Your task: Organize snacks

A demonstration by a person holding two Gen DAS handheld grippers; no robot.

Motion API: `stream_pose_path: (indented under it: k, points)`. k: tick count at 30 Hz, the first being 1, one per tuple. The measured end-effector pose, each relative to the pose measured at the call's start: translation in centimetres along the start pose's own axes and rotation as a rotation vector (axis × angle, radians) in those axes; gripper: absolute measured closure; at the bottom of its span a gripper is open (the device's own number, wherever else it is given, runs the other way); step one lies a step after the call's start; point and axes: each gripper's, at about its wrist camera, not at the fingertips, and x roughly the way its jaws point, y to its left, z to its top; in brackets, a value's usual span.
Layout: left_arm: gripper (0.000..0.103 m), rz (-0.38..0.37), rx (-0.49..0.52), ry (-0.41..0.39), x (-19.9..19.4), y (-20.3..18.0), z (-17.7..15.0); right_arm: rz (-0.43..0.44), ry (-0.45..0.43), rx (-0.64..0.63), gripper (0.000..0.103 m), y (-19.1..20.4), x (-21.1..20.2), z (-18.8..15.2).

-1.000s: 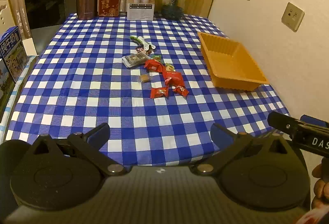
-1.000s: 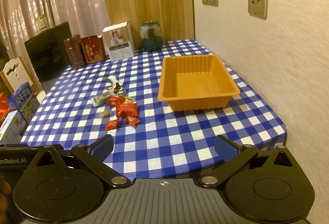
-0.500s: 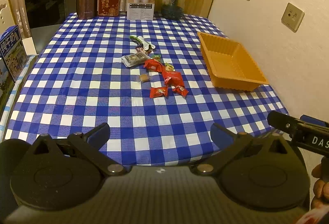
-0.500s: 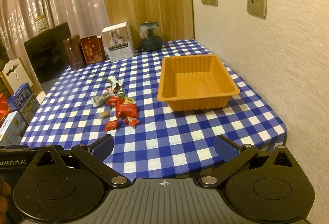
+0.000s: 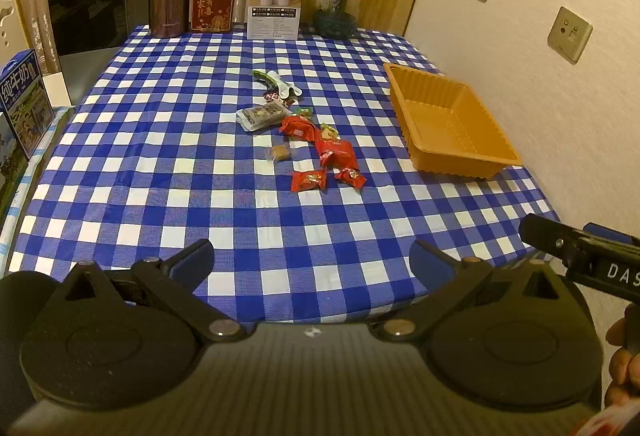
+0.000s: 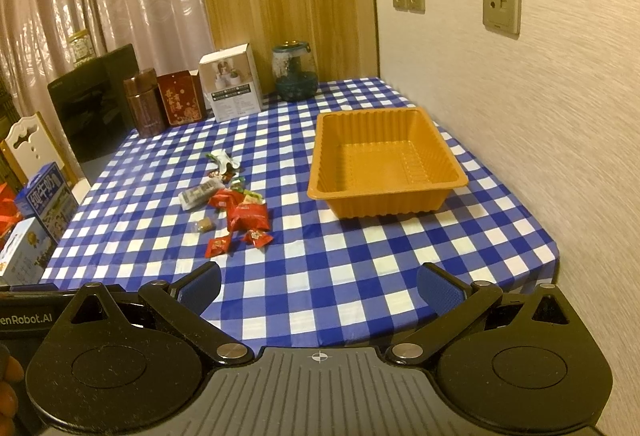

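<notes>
A loose pile of wrapped snacks lies mid-table on the blue checked cloth: several red packets, a silver pack, a small brown candy and green-white wrappers at the far end. An empty orange tray stands to the right of the pile, near the wall. My left gripper hovers open over the table's near edge, well short of the snacks. My right gripper is open too, held over the near right corner with nothing between its fingers.
Along the far edge stand a brown canister, a red box, a white box and a glass jar. Milk cartons sit off the left side. The wall with sockets runs along the right.
Both views have shifted only slightly; the left gripper crept a little closer to the table. Nothing on the table moved, and both grippers stayed open.
</notes>
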Motion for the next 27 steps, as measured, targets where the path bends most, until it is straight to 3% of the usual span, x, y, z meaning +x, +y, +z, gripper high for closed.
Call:
stream_pose_path:
  k: [27]
  points:
    - [0.0, 0.0, -0.001, -0.001, -0.06, -0.2, 0.01, 0.001, -0.003, 0.002, 0.0, 0.21, -0.02, 0.18]
